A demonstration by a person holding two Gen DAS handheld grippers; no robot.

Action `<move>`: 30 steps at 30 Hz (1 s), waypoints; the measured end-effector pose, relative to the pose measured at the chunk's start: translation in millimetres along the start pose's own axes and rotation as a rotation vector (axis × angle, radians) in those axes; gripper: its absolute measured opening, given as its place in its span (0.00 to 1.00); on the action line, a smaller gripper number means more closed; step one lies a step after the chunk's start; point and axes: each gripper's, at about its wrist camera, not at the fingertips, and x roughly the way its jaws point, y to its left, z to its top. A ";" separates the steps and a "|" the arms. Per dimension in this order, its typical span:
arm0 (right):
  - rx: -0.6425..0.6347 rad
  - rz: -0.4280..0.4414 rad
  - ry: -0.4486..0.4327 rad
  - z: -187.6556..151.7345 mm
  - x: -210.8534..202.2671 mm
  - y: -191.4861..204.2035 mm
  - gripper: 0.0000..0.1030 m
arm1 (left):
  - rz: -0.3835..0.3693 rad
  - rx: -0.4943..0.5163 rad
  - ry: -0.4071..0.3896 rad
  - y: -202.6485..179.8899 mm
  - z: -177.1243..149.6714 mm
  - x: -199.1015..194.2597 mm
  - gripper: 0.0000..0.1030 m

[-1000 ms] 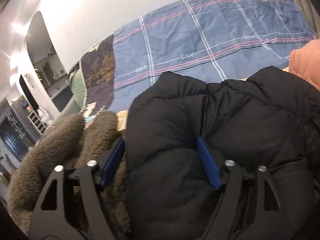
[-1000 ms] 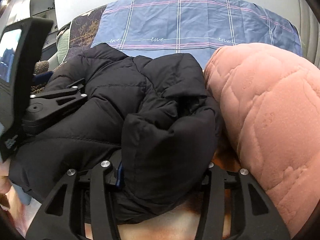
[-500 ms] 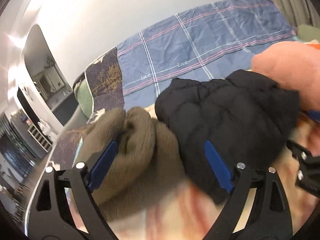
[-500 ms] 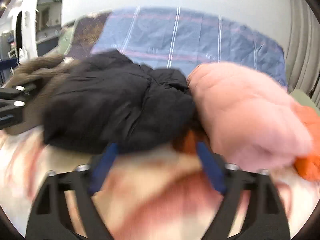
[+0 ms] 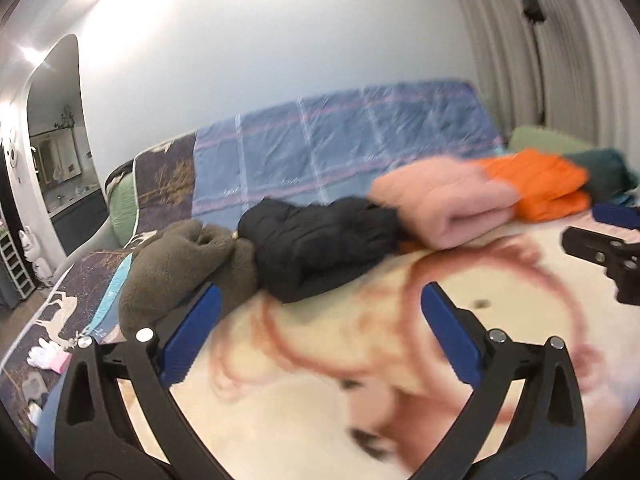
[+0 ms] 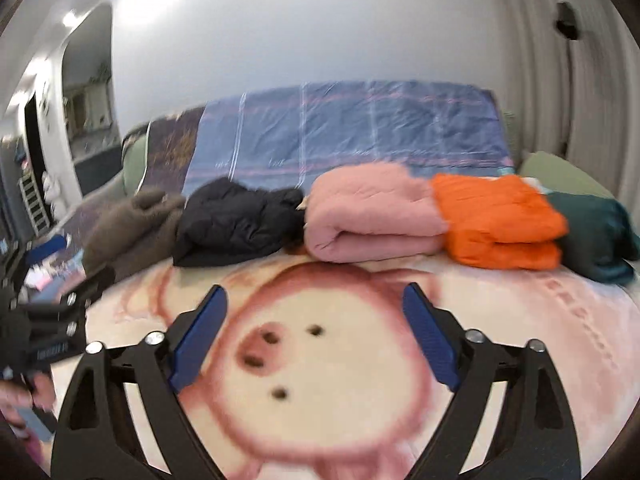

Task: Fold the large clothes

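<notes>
A folded black puffer jacket (image 5: 320,240) (image 6: 236,224) lies in a row of folded clothes at the back of the bed. On its left is a brown fleece (image 5: 180,264) (image 6: 132,224); on its right are a pink garment (image 6: 372,216) (image 5: 440,204), an orange one (image 6: 500,220) and a dark green one (image 6: 596,232). My left gripper (image 5: 320,320) hovers over the blanket, jaws still opening, nothing between them. My right gripper (image 6: 316,320) is also back from the row, jaws opening and empty. Each gripper shows at the edge of the other's view.
The bed is covered by a cream blanket (image 6: 340,380) printed with a pink pig face. A blue plaid quilt (image 6: 360,132) leans against the wall behind the clothes. Curtains (image 6: 560,80) hang on the right; a doorway (image 5: 56,140) and shelves are on the left.
Both grippers let go of the black jacket, opened wide and pulled back and up from it. The jacket stays in the row, now farther away in both views.
</notes>
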 end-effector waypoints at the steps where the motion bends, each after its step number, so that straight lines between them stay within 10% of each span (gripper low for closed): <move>1: 0.015 -0.011 -0.022 -2.2 -16.1 -3.1 0.96 | -0.016 -0.014 -0.014 -2.9 -0.3 -11.2 0.98; 11: -0.013 -0.048 -0.086 -35.2 -101.2 -6.9 0.99 | -0.034 -0.070 -0.047 -60.3 -33.8 -111.4 0.98; 30: 0.004 -0.114 -0.055 -60.0 -140.2 -35.1 0.99 | 0.001 -0.115 0.005 -91.2 -38.1 -135.5 0.98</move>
